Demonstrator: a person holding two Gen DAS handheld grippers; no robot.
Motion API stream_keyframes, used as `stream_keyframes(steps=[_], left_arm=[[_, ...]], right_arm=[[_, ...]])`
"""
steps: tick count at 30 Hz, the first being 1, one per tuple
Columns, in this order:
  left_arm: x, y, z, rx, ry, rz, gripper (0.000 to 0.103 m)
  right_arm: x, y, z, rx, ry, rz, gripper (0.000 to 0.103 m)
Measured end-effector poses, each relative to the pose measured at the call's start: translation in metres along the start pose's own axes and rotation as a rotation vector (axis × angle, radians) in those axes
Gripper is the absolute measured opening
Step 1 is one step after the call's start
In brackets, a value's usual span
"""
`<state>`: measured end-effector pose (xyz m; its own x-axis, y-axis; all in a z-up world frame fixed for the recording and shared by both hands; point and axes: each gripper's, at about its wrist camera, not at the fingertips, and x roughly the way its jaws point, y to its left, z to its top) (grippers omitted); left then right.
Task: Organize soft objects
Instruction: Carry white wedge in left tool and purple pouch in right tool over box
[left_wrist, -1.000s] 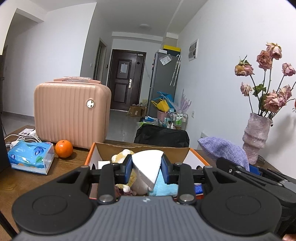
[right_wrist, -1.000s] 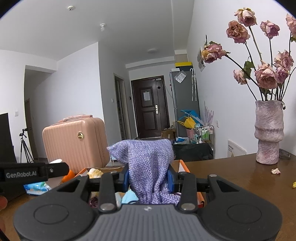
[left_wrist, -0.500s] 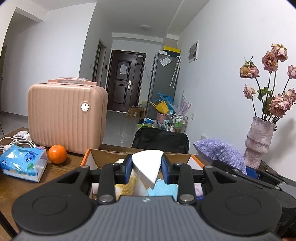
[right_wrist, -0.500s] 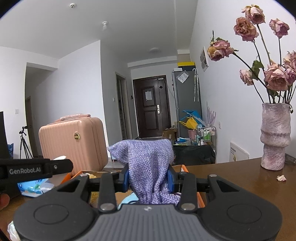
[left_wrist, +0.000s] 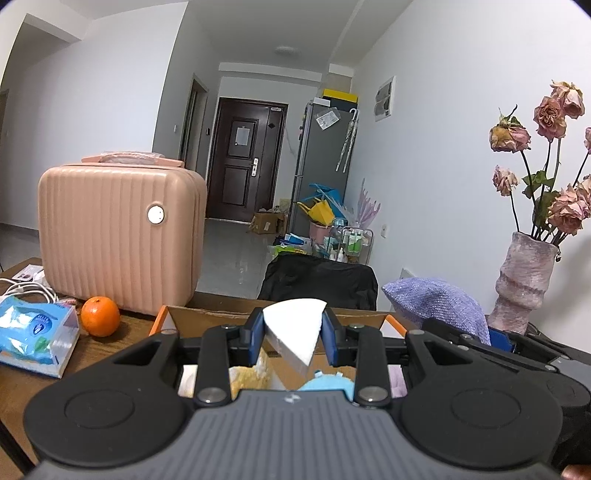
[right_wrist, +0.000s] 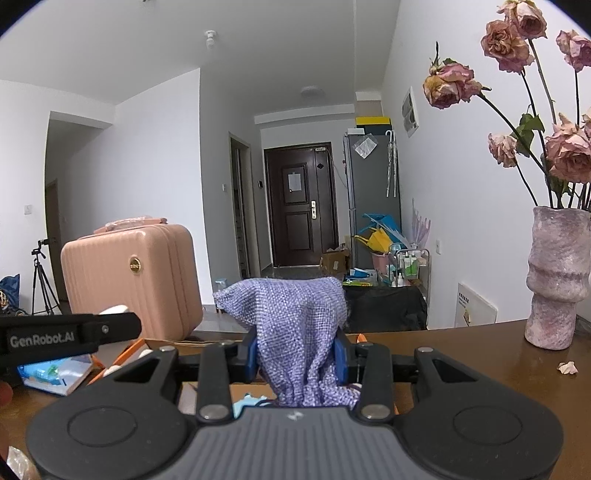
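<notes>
At the far left of the bench (left_wrist: 107, 350) in the left wrist view lies a blue tissue pack (left_wrist: 35, 334), with white cables (left_wrist: 26, 290) behind it. Just right of the pack sits an orange (left_wrist: 100, 316), in front of a pink case (left_wrist: 118, 236) that stands upright on the bench.

Right of the orange is an open carton (left_wrist: 207, 317) with orange edges. Inside it show a yellow plush thing (left_wrist: 245, 374) and a light blue one (left_wrist: 327, 382), both partly hidden by the tool.

The left gripper (left_wrist: 293, 334) is held above the carton. Its jaws are closed tight on a white wedge (left_wrist: 295, 332), which stands between the blue pads with its point down.

Further right, the right gripper (right_wrist: 299, 354) has its jaws closed on a purple cloth (right_wrist: 295, 325). The cloth bulges up above the pads and hangs in a bunch below them. In the left wrist view the same cloth (left_wrist: 439, 306) is beside the wedge, above the right end of the carton.

Beyond the bench stands a black chair back (left_wrist: 317, 282).

At the far right of the bench a mottled pink vase (right_wrist: 556, 284) holds dried roses (right_wrist: 509, 37). A fallen petal (right_wrist: 567, 367) lies on the wood near its foot.
</notes>
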<state>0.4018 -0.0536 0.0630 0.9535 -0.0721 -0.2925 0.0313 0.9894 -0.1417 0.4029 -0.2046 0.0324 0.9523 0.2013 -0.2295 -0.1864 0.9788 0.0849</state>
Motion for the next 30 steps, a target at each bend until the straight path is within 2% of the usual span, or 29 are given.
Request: stream_keyframes(steps=[14, 30], left_arm=[[0.036, -0.010, 0.004, 0.032, 0.010, -0.027, 0.032], [0.083, -0.012, -0.003, 0.083, 0.069, -0.007, 0.032]], right_arm=[[0.033, -0.004, 0.010, -0.015, 0.041, -0.016, 0.037], [0.078, -0.016, 0.010, -0.018, 0.134, -0.024, 0.037]])
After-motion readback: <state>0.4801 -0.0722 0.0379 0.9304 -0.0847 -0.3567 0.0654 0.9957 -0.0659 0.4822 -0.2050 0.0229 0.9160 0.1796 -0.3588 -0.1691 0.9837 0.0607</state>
